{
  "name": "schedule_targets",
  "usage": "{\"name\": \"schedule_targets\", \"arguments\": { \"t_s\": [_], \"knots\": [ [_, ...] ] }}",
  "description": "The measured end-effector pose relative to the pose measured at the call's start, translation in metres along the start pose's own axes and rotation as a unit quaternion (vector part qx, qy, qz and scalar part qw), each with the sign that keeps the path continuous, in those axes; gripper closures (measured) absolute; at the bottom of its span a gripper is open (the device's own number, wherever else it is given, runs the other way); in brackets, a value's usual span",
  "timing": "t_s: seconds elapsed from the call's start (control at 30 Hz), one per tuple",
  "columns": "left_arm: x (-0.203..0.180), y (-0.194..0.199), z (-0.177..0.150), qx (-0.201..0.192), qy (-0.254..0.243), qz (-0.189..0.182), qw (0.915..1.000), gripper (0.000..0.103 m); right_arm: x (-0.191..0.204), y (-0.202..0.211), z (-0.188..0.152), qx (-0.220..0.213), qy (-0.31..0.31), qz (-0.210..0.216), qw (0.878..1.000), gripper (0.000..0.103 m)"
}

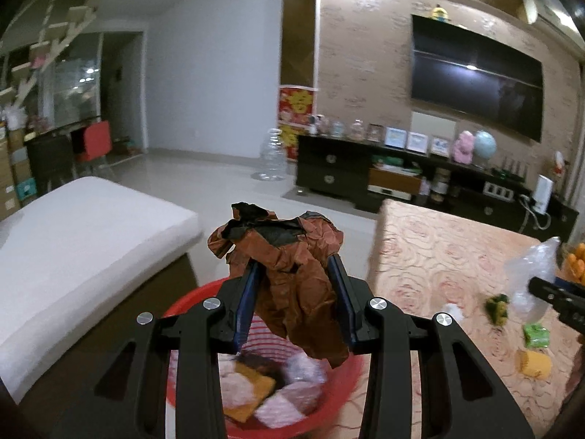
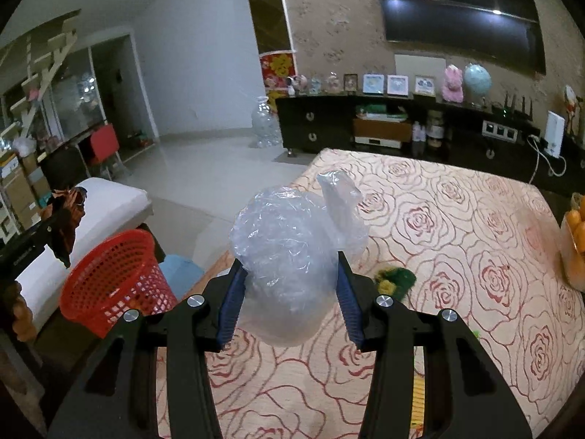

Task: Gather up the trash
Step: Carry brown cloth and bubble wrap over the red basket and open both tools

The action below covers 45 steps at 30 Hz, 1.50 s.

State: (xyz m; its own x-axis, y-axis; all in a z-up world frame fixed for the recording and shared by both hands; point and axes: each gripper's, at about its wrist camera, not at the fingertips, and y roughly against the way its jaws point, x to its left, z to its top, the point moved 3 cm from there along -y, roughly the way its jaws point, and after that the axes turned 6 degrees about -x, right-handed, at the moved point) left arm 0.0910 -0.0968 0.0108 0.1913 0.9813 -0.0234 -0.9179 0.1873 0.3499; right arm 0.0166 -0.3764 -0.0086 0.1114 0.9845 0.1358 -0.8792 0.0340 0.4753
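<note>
Both your tongs are loaded over the rose-patterned desk [image 2: 457, 219].
Your left tongs [image 1: 296, 278] grip crumpled brown paper [image 1: 289, 274] above the red basket [image 1: 182, 311]; your right tongs [image 2: 289, 274] clamp a clear plastic wad [image 2: 285, 256], tiled floor [image 2: 204, 168] ahead.

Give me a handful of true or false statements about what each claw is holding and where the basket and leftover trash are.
1. The left claw grips a crumpled brown wrapper. True.
2. The right claw is empty. False: it holds a clear plastic bag.
3. The red basket stands on the table. False: it is beside the table, lower down.
4. The basket already contains trash. True.
5. No trash is left on the table. False: a green wrapper and other scraps remain.
</note>
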Motion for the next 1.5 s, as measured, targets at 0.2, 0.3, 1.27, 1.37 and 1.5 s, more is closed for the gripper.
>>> {"name": "schedule_targets", "arguments": {
  "t_s": [0.2,0.3,1.27,1.37,1.5],
  "knots": [
    [0.020,-0.010,-0.006,0.010,0.004,0.018,0.9998,0.067,0.022,-0.003,0.003,-0.001,0.010,0.012,1.000,0.057],
    [0.031,-0.013,-0.007,0.019,0.015,0.020,0.9995,0.067,0.035,-0.008,0.007,0.001,0.015,0.025,1.000,0.057],
    [0.068,-0.028,-0.026,0.061,0.004,0.057,0.9965,0.067,0.168,-0.076,0.030,0.047,0.096,0.166,0.980,0.057],
    [0.069,-0.032,-0.028,0.070,0.009,0.057,0.9959,0.067,0.175,-0.082,0.026,0.056,0.098,0.172,0.979,0.057],
    [0.073,-0.034,-0.031,0.079,0.010,0.056,0.9952,0.067,0.183,-0.088,0.019,0.069,0.100,0.182,0.976,0.057]
  ]
}}
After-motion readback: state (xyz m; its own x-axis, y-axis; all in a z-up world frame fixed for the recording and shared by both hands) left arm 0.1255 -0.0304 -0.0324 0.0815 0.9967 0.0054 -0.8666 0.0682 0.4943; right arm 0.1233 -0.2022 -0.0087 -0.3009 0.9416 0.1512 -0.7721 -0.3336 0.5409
